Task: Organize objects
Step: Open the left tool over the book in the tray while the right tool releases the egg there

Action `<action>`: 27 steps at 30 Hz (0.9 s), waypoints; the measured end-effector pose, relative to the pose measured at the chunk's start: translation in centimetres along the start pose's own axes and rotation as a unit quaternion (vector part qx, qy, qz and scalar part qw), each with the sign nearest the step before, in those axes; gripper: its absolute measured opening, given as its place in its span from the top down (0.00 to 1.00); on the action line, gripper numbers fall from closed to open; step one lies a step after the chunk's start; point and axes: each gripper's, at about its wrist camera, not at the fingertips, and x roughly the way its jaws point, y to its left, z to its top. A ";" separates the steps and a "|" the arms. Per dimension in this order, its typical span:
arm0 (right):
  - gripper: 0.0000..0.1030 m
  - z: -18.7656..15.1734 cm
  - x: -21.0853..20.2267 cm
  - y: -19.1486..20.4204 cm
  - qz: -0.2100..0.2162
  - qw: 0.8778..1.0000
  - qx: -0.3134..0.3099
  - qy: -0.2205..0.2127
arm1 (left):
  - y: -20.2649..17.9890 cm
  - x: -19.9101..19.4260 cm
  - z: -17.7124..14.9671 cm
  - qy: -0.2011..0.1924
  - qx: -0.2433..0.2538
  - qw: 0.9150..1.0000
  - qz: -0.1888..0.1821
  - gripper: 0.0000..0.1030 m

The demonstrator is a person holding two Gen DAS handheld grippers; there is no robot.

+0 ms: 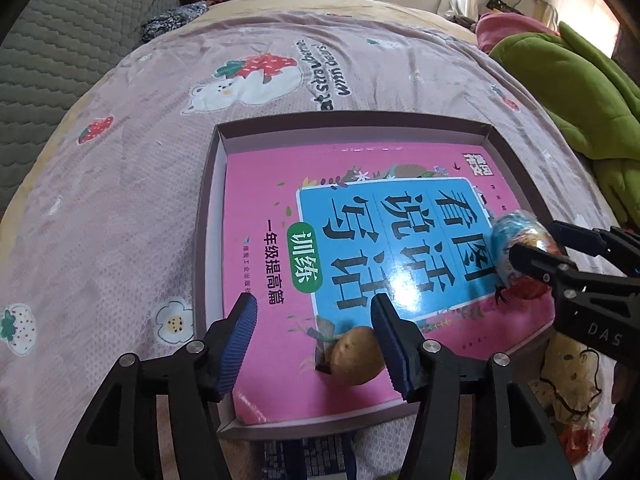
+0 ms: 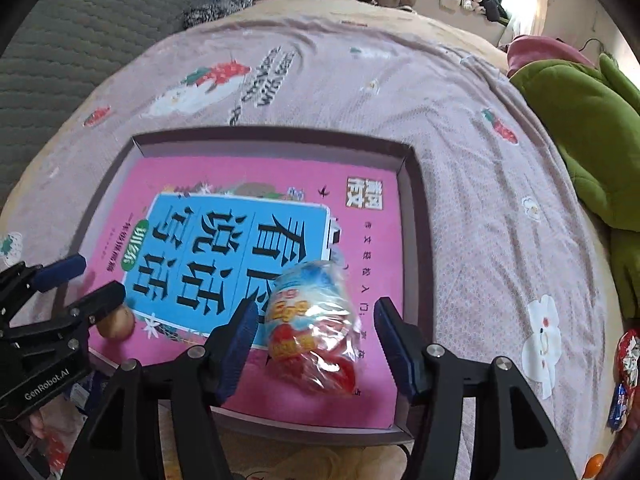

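Observation:
A shallow purple-grey box (image 1: 352, 118) lies on the bed with a pink and blue workbook (image 1: 260, 220) flat inside it. A small brown potato (image 1: 354, 356) rests on the book's near edge between the fingers of my left gripper (image 1: 314, 320), which is open; the potato sits against the right pad and well apart from the left one. In the right wrist view a crinkly blue and red snack bag (image 2: 316, 328) lies on the book (image 2: 180, 176) between the fingers of my right gripper (image 2: 318, 310), also open, with a gap on its right side.
The box stands on a pink bedspread (image 1: 120, 200) printed with strawberries and bears. A green plush blanket (image 1: 560, 92) is bunched at the right. Small snack packets (image 2: 628, 352) lie near the bed's right edge. A grey quilted cushion (image 1: 80, 40) and piled clothes are behind.

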 end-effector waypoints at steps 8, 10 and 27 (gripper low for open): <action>0.41 -0.4 -4.1 0.1 0.016 0.999 0.003 -0.034 | -0.1 -4.0 -0.4 -0.037 -0.005 0.999 0.010 0.41; 0.41 -0.7 -5.8 0.1 0.019 0.998 0.004 -0.053 | -0.2 -5.2 -0.6 -0.046 -0.007 0.999 0.009 0.41; 0.38 -4.6 -15.7 1.3 0.020 0.991 -0.027 -0.133 | -0.5 -14.0 -5.0 -0.092 -0.012 0.996 -0.016 0.40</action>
